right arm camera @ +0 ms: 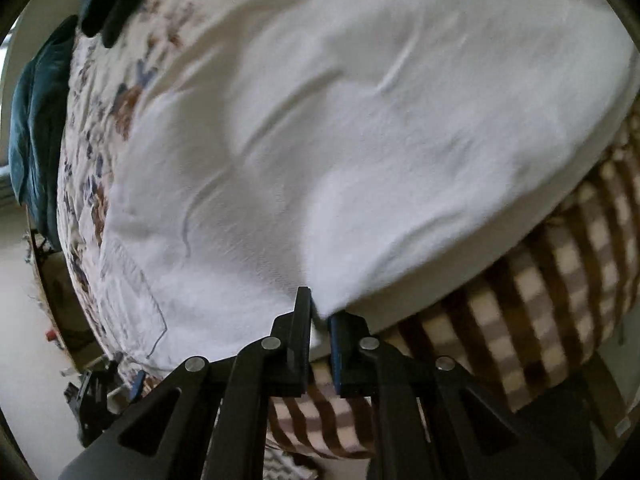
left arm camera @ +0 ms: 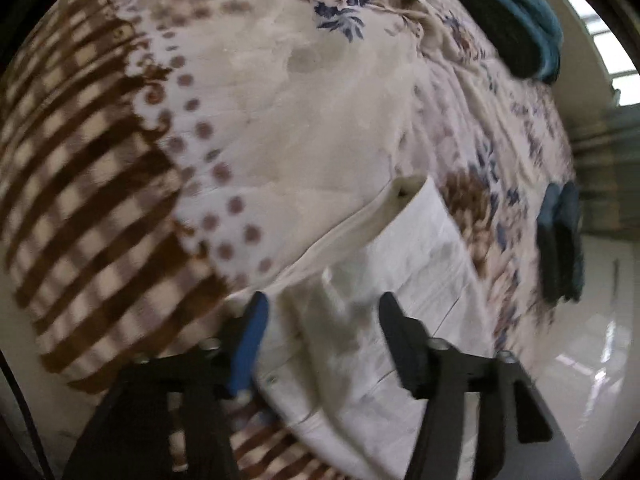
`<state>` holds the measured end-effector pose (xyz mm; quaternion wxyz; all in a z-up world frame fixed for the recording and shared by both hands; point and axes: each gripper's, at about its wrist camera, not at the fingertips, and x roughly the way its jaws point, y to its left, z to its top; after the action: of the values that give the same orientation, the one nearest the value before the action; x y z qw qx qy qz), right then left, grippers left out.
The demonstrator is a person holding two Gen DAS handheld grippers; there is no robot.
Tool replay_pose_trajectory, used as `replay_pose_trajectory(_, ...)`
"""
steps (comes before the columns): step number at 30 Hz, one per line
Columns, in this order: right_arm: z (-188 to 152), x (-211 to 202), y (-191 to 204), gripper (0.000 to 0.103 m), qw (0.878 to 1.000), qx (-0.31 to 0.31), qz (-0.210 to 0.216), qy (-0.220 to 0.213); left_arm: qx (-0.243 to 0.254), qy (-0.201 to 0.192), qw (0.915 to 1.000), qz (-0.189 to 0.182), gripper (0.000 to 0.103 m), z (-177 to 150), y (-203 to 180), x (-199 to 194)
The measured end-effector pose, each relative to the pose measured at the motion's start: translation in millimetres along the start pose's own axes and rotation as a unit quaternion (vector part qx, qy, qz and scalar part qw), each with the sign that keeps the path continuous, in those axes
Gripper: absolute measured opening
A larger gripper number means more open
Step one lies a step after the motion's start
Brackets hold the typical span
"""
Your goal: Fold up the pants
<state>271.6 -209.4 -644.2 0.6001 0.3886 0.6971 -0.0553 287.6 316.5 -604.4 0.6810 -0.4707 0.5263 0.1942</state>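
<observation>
1. Carrying surface: a bed covered by a cream bedspread (left arm camera: 320,92) printed with blue and brown flowers and a dotted band; a brown-and-cream checked blanket (left arm camera: 92,208) lies along one edge of the bed and hangs over it.
2. Task item: white pants (right arm camera: 360,120) lie spread on the bed. In the right wrist view the cloth fills most of the frame, wrinkled, its near edge running along the checked blanket at the bed's edge. A stitched pocket outline shows on the part toward the left of that view.
3. In the left wrist view one end of the pants (left arm camera: 408,240) lies near the bed's edge, a folded hem or band turned up at its far corner, resting partly on the floral print and partly on the checked blanket.
4. Left gripper (left arm camera: 320,320): jaws stand partly apart, roughly half-spread, over the white cloth. The pads do not press on the fabric; nothing is gripped. One finger carries a blue pad (left arm camera: 248,344). Image is motion-blurred.
5. Right gripper (right arm camera: 319,320): jaws nearly closed, with a pinch of the pants' near edge caught between the pads, just above the checked blanket.
6. Other items: a teal folded cloth (left arm camera: 516,16) lies at the far edge of the bed; a second dark blue item (left arm camera: 560,240) sits at the bed's side edge.
7. Pale floor (left arm camera: 592,344) is visible beyond the bed.
</observation>
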Motion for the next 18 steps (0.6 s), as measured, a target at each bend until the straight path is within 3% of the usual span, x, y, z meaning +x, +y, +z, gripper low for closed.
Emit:
replay_pose_trajectory(3, 5.9, 14.3, -3.8, 0.025, 1.0, 0.014, 0.016, 0.014, -0.007, 0.013, 0.9999, 0.0, 0.061, 8.2, -3.7, 16.7)
replay_pose_trajectory(5, 7.8, 18.5, -4.3, 0.025, 1.0, 0.014, 0.017, 0.014, 0.007, 0.009, 0.9996, 0.026, 0.06, 11.0, -12.3, 26.9)
replay_pose_trajectory(7, 7.4, 19.6, -0.3, 0.025, 1.0, 0.006, 0.013, 0.007, 0.041, -0.016, 0.9977, 0.051, 0.039, 7.7, -22.4, 22.2)
replay_pose_trajectory(8, 6.3, 19.5, 1.8, 0.025, 1.0, -0.001, 0.009, 0.001, 0.071, -0.024, 0.9949, 0.067, 0.022, 4.2, -33.4, 20.5)
replay_pose_trajectory(9, 4.1, 18.7, 5.6, 0.023, 1.0, -0.011, 0.001, -0.006, 0.087, -0.03, 0.9926, 0.078, 0.015, 1.6, -37.7, 18.1)
replay_pose_trajectory(10, -0.6, 14.3, 10.5, 0.014, 0.999, -0.028, -0.013, -0.018, 0.11, -0.044, 0.9886, 0.093, 0.014, -3.9, -46.8, 11.3)
replay_pose_trajectory(13, -13.7, -2.3, 24.2, 0.01, 0.997, -0.063, -0.027, -0.046, 0.153, -0.081, 0.9786, 0.111, 0.013, -17.8, -64.1, -16.2)
replay_pose_trajectory(18, -27.3, -26.1, 27.4, 0.009, 0.997, -0.061, -0.017, -0.047, 0.132, -0.07, 0.9809, 0.125, 0.013, -18.2, -45.6, -31.8)
